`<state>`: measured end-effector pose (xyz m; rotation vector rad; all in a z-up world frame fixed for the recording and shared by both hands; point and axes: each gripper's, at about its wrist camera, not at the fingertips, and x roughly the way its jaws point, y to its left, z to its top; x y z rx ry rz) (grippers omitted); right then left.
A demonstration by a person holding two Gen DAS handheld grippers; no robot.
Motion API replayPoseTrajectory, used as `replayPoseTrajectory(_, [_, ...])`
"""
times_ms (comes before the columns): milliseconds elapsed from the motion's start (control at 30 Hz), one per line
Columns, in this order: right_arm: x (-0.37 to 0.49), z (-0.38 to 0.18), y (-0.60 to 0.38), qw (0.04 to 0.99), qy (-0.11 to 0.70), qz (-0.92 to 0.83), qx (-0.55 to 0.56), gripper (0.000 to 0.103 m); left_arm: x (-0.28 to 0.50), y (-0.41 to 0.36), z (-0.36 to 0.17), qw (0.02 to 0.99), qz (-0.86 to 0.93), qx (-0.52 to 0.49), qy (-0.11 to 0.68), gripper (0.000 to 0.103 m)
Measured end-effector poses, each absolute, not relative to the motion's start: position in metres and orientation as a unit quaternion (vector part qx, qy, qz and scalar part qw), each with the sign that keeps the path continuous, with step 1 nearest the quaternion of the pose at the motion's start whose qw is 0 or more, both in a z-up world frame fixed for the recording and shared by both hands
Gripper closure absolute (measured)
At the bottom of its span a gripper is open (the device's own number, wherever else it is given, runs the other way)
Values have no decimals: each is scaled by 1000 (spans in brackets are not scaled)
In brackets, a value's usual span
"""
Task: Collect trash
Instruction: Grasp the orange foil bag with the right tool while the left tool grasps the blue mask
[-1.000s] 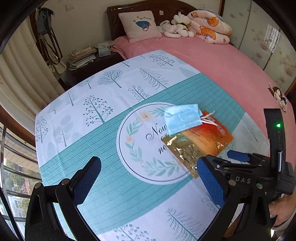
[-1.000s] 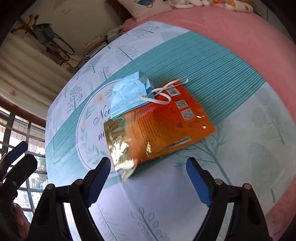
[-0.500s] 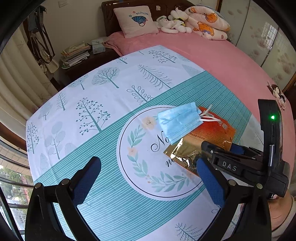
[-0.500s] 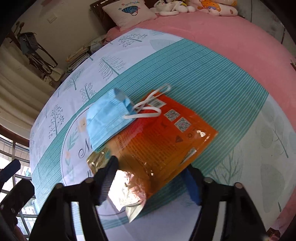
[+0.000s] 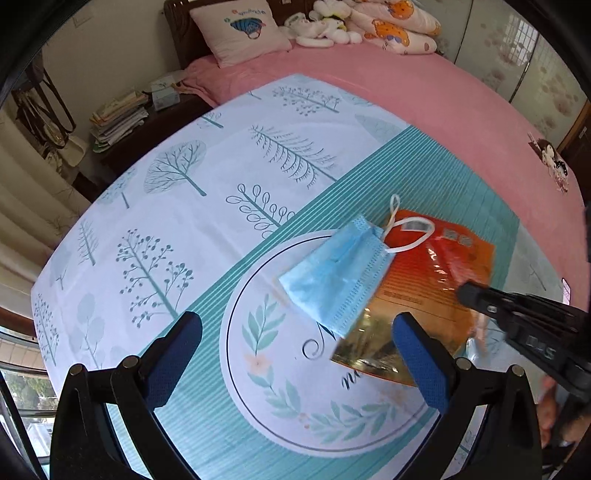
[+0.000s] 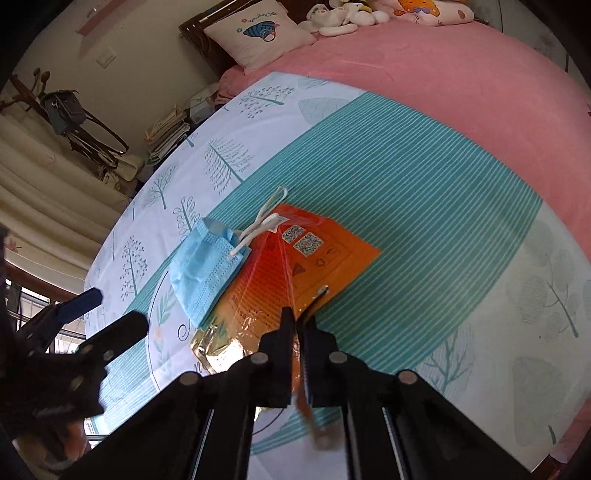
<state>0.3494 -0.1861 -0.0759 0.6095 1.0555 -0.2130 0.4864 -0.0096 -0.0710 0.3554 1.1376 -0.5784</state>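
An orange foil snack wrapper (image 6: 314, 266) lies on the tree-print cloth, with a blue face mask (image 6: 203, 273) resting over its left part. My right gripper (image 6: 297, 325) is shut on the wrapper's near edge, which is pinched up between the jaws. In the left wrist view the wrapper (image 5: 436, 273) and mask (image 5: 336, 277) lie ahead and right. My left gripper (image 5: 295, 354) is open and empty, hovering above the cloth just short of the mask. The right gripper (image 5: 469, 291) enters from the right.
The cloth (image 5: 177, 206) covers a pink bed (image 5: 424, 96) with a pillow (image 5: 240, 29) and plush toys at the head. A bedside stand with stacked papers (image 5: 118, 118) is at the left. Curtains and a window rail lie at far left.
My right gripper moved forward onto the wrapper and closed on its near edge, lifting it into a crease. My left gripper moved closer to the mask and stayed open.
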Motion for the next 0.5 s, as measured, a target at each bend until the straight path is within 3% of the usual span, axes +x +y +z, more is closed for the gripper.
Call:
replayPoseTrajectory(367, [329,-63,-203,816,493,-128,274,99,518,-51,-116,741,-300,193,569,5])
replayPoseTrajectory(500, [321,-61,-205,815,490,-136,277,99,519,-66,-125,730,-310,210,571,14])
